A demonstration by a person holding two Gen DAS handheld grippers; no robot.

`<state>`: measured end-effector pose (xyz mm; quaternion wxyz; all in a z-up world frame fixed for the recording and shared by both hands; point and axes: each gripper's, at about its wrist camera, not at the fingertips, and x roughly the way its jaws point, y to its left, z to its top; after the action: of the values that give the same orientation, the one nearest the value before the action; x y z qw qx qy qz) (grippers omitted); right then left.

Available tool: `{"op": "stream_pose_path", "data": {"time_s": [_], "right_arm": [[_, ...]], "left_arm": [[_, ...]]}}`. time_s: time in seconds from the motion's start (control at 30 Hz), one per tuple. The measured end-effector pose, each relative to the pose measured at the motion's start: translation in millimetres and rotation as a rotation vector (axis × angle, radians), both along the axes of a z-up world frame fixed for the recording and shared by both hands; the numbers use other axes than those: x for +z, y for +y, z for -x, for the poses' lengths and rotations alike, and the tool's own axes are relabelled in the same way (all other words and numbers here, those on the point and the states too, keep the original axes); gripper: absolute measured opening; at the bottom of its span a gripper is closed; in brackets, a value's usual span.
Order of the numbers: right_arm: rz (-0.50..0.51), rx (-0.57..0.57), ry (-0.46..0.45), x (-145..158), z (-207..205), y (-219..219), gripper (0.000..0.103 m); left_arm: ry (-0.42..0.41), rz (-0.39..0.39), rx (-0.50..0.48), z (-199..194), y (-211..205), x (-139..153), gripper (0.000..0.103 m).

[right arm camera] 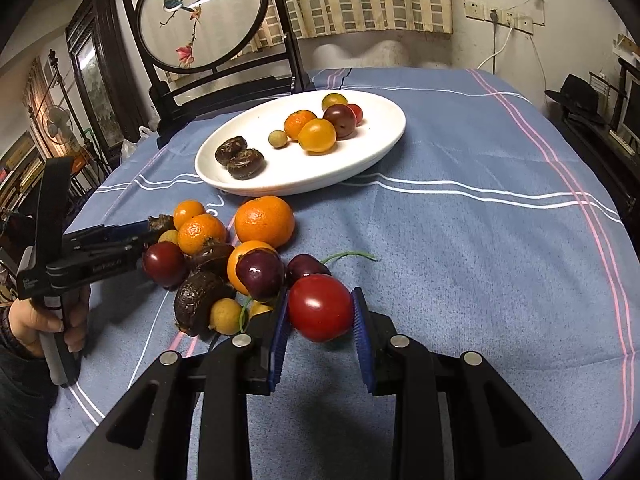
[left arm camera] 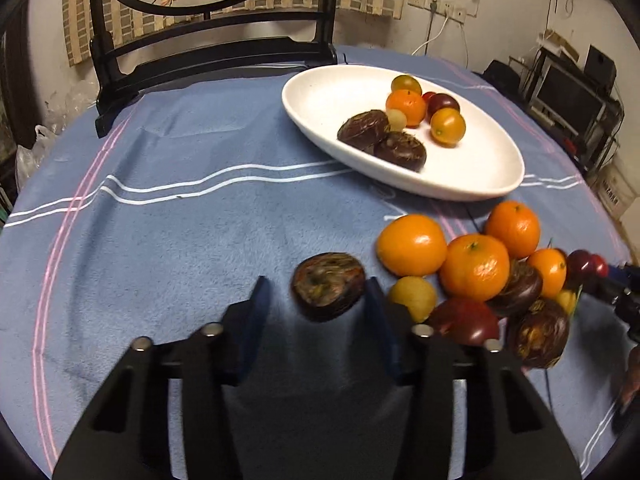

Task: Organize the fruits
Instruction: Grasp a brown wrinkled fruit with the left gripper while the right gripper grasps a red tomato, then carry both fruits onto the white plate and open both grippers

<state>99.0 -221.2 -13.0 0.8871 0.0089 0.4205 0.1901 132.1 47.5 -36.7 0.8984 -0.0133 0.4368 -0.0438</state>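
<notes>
**Two claws at the fruit heap, one fruit in each gap**

A blue striped cloth [right arm camera: 460, 240] covers the desk. At the far left edge stands a dark wooden frame [right arm camera: 168, 92] carrying a round bird painting [right arm camera: 200, 12], and just right of it lies the white oval plate [right arm camera: 304, 178] with two dark brown fruits [right arm camera: 240, 158], a small pale one, two oranges and some dark red ones.

Nearer than the plate, the loose heap [right arm camera: 224, 256] of oranges, brown fruits, small yellow fruits and dark red ones crowds together, many touching. In the left wrist view this heap sits to the right of the left claw [left arm camera: 316, 292], with a small yellow fruit [left arm camera: 413, 298] just beside the right finger.

The left claw's jaws stand spread, with a brown fruit [left arm camera: 328, 286] between them; it is close to the right pad and apart from the left one, and its outline is blurred, so whether it rests on the cloth cannot be told. In the right wrist view the person's hand [right arm camera: 44, 320] holds that tool by its handle, reaching in level from the left.

The right claw [right arm camera: 320, 312] is clenched on a red fruit [right arm camera: 320, 307], both blue pads pressing its sides, at the near right edge of the heap. A dark purple fruit [right arm camera: 260, 274] touches the left finger.
</notes>
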Motion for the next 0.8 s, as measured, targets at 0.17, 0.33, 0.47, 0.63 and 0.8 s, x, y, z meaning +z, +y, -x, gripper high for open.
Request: {"op": "stream_pose_path", "data": {"time_s": [0.17,0.33,0.47,0.63,0.8], "right_arm": [[-0.038,-0.030,-0.009,3,-2,-7,0.031],[-0.069,-0.049,-0.046,23,-3,-6,0.031],[-0.043,-0.003,-0.075,45,-15,14,0.031],[-0.034,0.039,-0.114,60,-46,42,0.030],[-0.014,0.045,-0.091,43,-76,58,0.031]], "left_arm": [[0.005,0.036,0.030,8,3,6,0.037],[-0.048,0.032,0.015,19,-5,35,0.037],[-0.088,0.017,-0.038,8,-27,62,0.037],[-0.105,0.034,-0.056,-28,-52,76,0.037],[-0.060,0.068,-0.044,-73,-69,65,0.037]]}}
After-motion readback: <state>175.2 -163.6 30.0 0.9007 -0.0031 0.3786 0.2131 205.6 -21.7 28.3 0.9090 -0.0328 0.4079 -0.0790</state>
